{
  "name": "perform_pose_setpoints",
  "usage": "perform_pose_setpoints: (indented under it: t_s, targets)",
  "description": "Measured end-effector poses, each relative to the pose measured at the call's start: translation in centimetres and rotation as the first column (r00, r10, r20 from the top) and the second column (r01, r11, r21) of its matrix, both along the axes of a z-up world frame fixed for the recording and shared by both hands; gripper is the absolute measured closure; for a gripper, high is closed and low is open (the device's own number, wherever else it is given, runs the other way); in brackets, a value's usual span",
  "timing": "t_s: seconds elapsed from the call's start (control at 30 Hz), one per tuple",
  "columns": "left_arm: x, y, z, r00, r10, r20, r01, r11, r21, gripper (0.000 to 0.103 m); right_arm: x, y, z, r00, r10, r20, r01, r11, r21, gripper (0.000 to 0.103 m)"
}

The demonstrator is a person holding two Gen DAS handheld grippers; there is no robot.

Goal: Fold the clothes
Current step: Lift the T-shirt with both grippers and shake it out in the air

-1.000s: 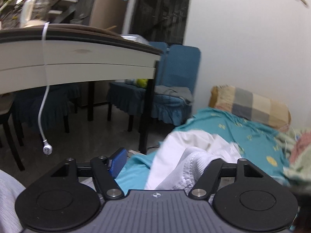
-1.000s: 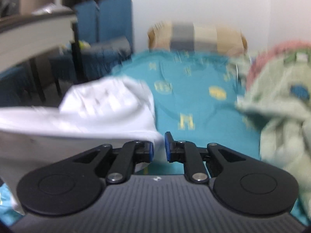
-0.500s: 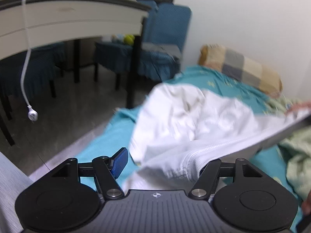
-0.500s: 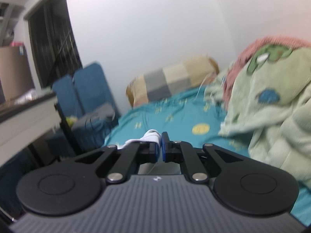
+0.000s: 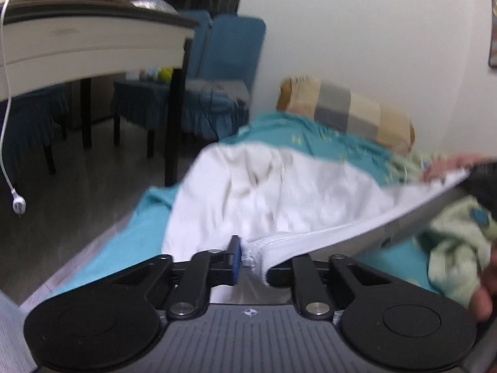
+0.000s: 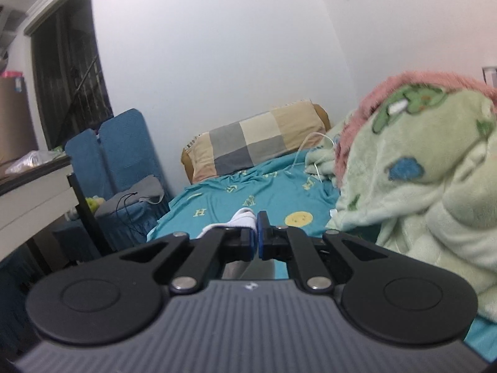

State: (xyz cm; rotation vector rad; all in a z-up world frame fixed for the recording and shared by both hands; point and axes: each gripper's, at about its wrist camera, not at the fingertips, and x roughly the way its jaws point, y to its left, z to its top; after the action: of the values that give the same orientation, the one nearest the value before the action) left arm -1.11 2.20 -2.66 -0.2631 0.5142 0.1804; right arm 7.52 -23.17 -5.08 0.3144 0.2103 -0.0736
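At the far left of the left wrist view a white cable hung from the edge of a desk, its plug dangling above the floor. Behind the desk stood blue chairs. The white garment lay bunched over the left edge of the bed's teal sheet, and its ribbed hem ran taut from the near middle up toward the right edge of the view. The left gripper was closing its jaws on that hem, the blue pad already against the fabric. A checked pillow lay at the head of the bed against the wall.

In the right wrist view the same chairs and pillow stood left of centre. The right gripper had its jaws pressed together, pinching a small fold of the white garment above the sheet. A green and pink fleece blanket was heaped along the right side of the bed.
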Motion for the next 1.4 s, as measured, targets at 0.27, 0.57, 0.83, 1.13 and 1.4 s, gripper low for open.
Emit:
perform_pose_setpoints:
  t_s: [0.27, 0.57, 0.83, 1.13, 1.4]
  targets:
    - [1.7, 5.0, 15.5, 0.952, 0.076, 0.296, -0.060, 0.996, -0.064, 0.098, -2.1, 2.5, 12.8, 0.979, 0.064, 0.195, -0.063, 0.998, -0.012, 0.098]
    - [-5.6, 7.2, 37.5, 0.799, 0.032, 0.601, -0.036, 0.999, -0.005, 0.098, -12.4, 3.6, 33.2, 0.883, 0.149, 0.444, -0.137, 0.989, -0.058, 0.098]
    - [-13.4, 6.0, 48.8, 0.729, -0.048, 0.683, 0.008, 0.998, 0.061, 0.097, -23.1, 2.3, 42.7, 0.812, 0.200, 0.548, -0.135, 0.978, -0.157, 0.098]
    - [-5.3, 3.6, 45.4, 0.829, -0.102, 0.549, 0.044, 0.992, 0.118, 0.097, -14.7, 0.3, 38.9, 0.921, 0.165, 0.354, -0.118, 0.982, -0.151, 0.098]
    - [15.7, 2.6, 32.7, 0.920, -0.119, 0.373, 0.059, 0.984, 0.170, 0.096, 3.0, -0.6, 28.4, 0.986, 0.095, 0.140, -0.080, 0.990, -0.113, 0.098]
